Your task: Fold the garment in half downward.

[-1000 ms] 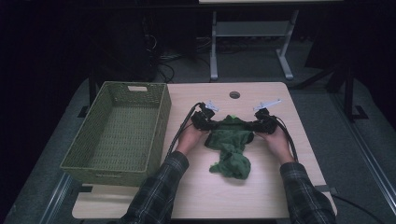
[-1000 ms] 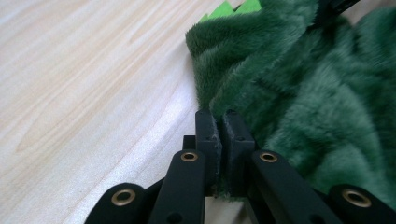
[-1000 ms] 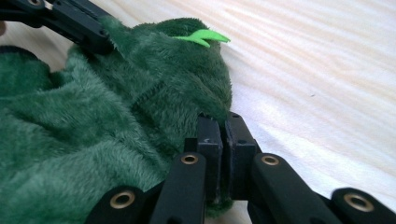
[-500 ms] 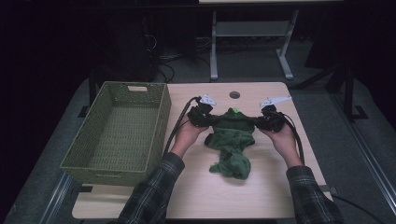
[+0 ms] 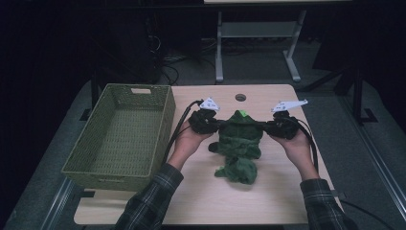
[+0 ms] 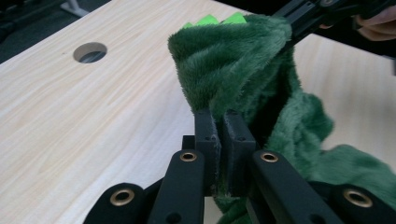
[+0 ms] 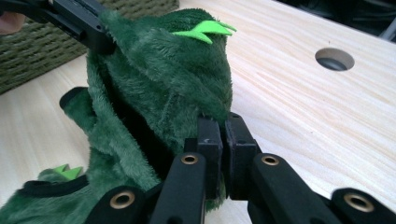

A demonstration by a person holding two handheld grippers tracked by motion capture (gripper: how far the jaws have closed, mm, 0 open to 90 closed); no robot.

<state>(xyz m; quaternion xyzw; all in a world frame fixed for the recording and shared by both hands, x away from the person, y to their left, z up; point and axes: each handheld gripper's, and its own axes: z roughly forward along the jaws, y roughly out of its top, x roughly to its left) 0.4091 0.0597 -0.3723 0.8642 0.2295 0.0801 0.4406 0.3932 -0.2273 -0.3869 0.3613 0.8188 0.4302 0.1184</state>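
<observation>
With both sets of jaws pinched tight on fuzzy green fabric, looks like a proper two-handed lift now. Left gripper [image 5: 207, 120] clamped on the left edge of the green plush garment [image 5: 238, 143], right gripper [image 5: 282, 127] clamped on the right edge, pads squeezed nearly flat together with just a thin fold of pile between them.

Compared with a second ago: both hands higher and a bit farther up the table, and the top of the garment pulled off the wood and stretched between the two grips. Was mostly a crumpled heap flat on the table [image 5: 268, 201] before. Lower part still bunched and dragging on the surface near the person. So probably mid-lift, either shaking it out or getting ready to swing it left into the basket [image 5: 91, 165], which sits empty just beside the left hand.

Texture-wise: thick, soft, short-pile fleece, floppy, zero stiffness, folds wherever gravity wants. Little bright lime felt spikes [image 7: 205, 30] poking out along the top ridge, pointy zigzag shape, so maybe some kind of dino costume piece. Black trim [image 7: 46, 187] along one opening lower down. Basket woven, olive-green, rectangular with sloped walls and a cut handle slot at the far end. Table pale wood-grain laminate, smooth, with a round cable hole [image 5: 240, 97] on the far side.
</observation>
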